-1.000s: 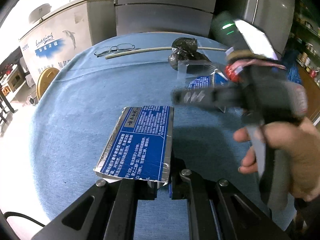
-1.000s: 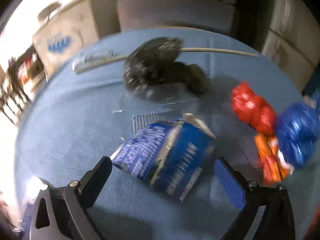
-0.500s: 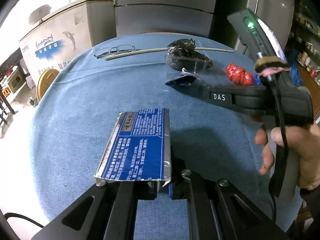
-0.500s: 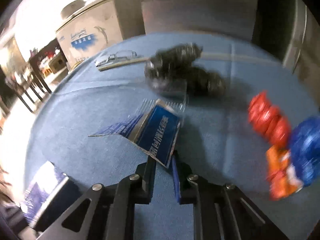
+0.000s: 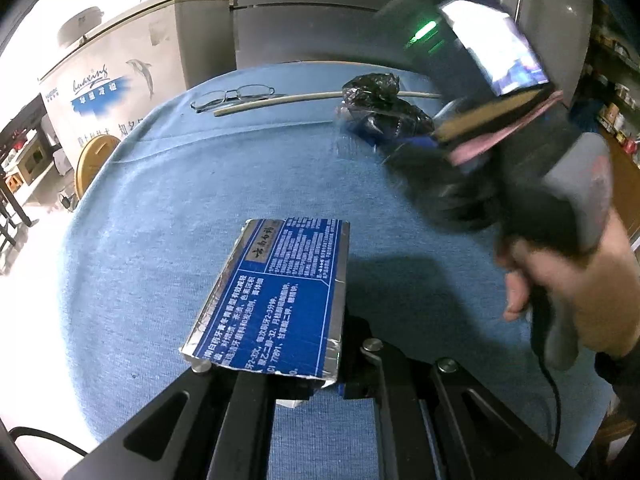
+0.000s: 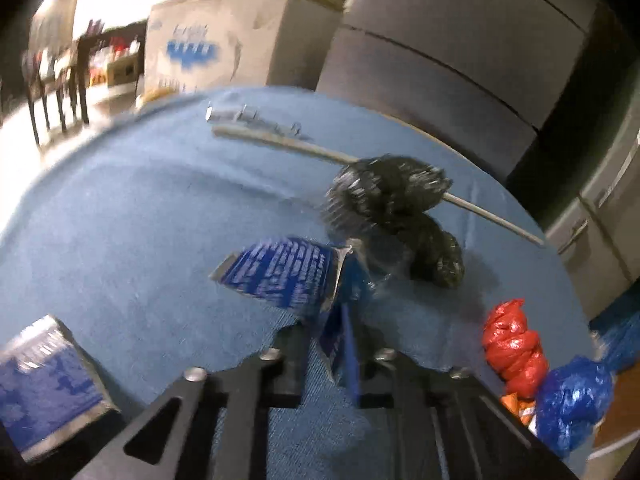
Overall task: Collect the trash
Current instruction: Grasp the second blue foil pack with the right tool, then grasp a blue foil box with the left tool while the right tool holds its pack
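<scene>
My left gripper (image 5: 308,380) is shut on a flattened blue and silver carton (image 5: 276,296), held above the blue tablecloth (image 5: 168,208). It also shows in the right wrist view (image 6: 48,384) at the lower left. My right gripper (image 6: 332,360) is shut on a torn blue carton (image 6: 288,272) with clear plastic stuck to it. In the left wrist view the right gripper body (image 5: 520,168) is blurred at the right. A crumpled black bag (image 6: 396,208) lies just beyond it.
A red bag (image 6: 512,352), a blue bag (image 6: 572,400) and an orange wrapper (image 6: 520,408) lie at the table's right edge. Glasses (image 5: 232,96) and a thin pale rod (image 5: 320,98) lie at the far side. A white chest freezer (image 5: 112,80) and grey cabinets (image 5: 328,32) stand behind.
My right gripper closed on the torn blue carton and lifted it, swinging left and up. My left gripper holds its flattened carton in about the same place.
</scene>
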### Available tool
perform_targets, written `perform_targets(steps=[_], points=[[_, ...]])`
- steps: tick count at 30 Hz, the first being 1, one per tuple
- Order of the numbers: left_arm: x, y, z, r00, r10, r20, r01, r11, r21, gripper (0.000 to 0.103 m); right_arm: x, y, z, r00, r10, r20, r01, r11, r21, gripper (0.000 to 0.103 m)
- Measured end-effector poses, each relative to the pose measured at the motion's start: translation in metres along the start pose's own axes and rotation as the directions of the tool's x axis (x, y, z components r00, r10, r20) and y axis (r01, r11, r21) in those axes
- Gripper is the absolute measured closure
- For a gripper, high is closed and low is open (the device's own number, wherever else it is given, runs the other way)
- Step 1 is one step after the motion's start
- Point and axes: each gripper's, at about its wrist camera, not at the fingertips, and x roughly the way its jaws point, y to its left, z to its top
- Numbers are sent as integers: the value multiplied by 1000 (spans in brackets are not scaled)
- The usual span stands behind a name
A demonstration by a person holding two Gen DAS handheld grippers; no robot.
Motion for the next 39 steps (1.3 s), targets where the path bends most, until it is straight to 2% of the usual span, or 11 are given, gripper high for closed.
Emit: perform_targets(steps=[3, 9, 16, 29, 39], points=[[-1, -2, 1, 1000, 2, 4, -2, 1000, 1, 95, -13, -26, -3, 997, 71, 5, -71, 987, 141, 99], [-7, -12, 2, 1000, -4, 11, 3, 1000, 16, 95, -42, -72, -30, 980, 196, 25, -191, 910, 369, 99], [-19, -39, 7, 999, -24, 22, 22, 998, 62, 95, -101, -110, -69, 965, 242, 104, -261, 820, 509, 99], [-38, -123, 7, 997, -81, -2, 80, 980, 184, 95, -199, -184, -159, 962, 188, 196, -272, 695, 665, 99], [-60, -188, 2, 992, -125, 15, 114, 947, 300, 97, -238, -216, -219, 967, 119, 226, -249, 627, 738, 99]])
